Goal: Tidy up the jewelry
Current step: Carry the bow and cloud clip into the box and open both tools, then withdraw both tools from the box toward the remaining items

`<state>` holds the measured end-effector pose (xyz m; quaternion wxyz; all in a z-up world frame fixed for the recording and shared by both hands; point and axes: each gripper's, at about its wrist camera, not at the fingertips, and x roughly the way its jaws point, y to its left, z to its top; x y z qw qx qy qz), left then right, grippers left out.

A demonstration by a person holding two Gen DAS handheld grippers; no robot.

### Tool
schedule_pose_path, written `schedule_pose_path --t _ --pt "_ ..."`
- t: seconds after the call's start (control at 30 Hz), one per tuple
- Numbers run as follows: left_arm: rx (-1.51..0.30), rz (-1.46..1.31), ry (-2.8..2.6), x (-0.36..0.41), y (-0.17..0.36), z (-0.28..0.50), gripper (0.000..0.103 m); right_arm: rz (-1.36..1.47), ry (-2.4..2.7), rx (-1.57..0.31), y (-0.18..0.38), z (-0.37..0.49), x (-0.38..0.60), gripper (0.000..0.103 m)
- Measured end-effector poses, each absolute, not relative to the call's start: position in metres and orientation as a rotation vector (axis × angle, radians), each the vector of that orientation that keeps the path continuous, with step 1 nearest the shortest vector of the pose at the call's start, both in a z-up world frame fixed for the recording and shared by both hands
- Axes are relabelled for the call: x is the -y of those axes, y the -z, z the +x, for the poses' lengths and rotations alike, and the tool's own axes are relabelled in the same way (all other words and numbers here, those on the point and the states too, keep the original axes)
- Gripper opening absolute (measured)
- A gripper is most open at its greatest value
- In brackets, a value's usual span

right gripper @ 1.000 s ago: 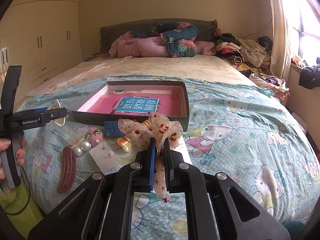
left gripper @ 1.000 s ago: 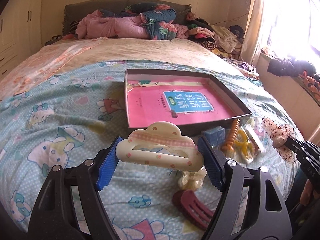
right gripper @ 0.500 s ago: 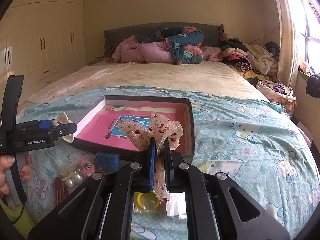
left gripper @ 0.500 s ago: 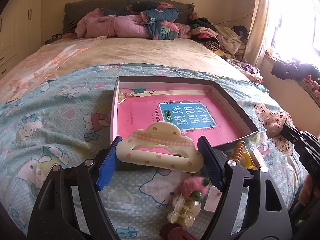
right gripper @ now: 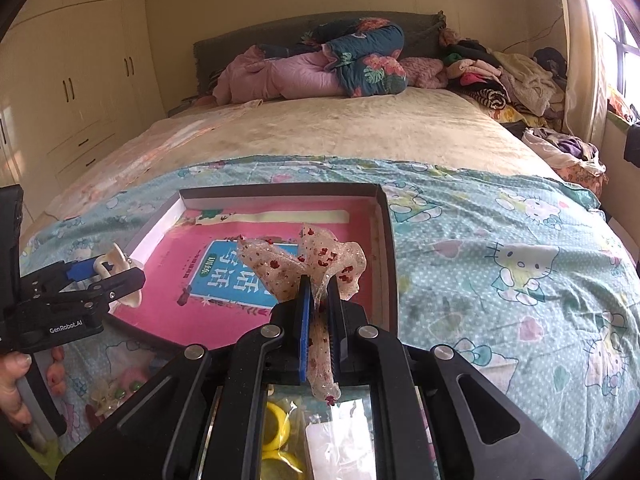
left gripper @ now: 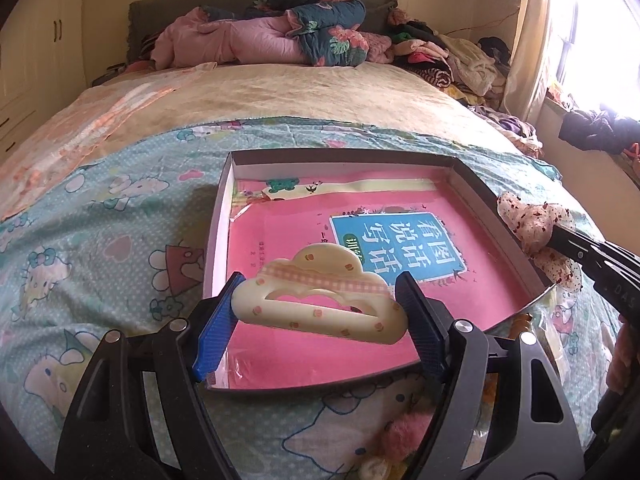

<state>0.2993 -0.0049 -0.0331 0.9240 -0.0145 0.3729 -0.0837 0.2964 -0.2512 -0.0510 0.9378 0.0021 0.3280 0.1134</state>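
Rumpled quilts [left gripper: 280, 36] and clothes [right gripper: 508, 76] by the headboard [right gripper: 280, 32].

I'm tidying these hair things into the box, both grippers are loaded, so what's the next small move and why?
Probably lower the left gripper a little and let go: its cloud-shaped hair clip already hangs over the pink floor of the box. The right gripper, shut on the bow, could follow.

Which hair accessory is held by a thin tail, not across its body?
The sheer red-spotted bow, pinched in the right gripper; the cloud clip is spanned end to end.
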Motion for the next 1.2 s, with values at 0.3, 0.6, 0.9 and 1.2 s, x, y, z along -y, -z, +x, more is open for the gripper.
schedule_pose_path --t 0.3,0.6,0.9,1.2 --pt "-0.797 -0.022 0.148 0.005 0.049 0.312 0.067 0.021 -0.238 -0.729 0.069 0.324 0.247 0.009" --pt "-0.794 -0.007 0.143 0.006 0.054 0.313 0.067 0.019 -0.239 -0.749 0.081 0.334 0.242 0.021" --pt "-0.775 -0.011 0.142 0.004 0.050 0.311 0.072 0.062 -0.229 -0.712 0.076 0.319 0.254 0.063" --pt "-0.726 -0.028 0.135 0.001 0.033 0.294 0.084 0.056 -0.211 -0.637 0.061 0.286 0.265 0.075"
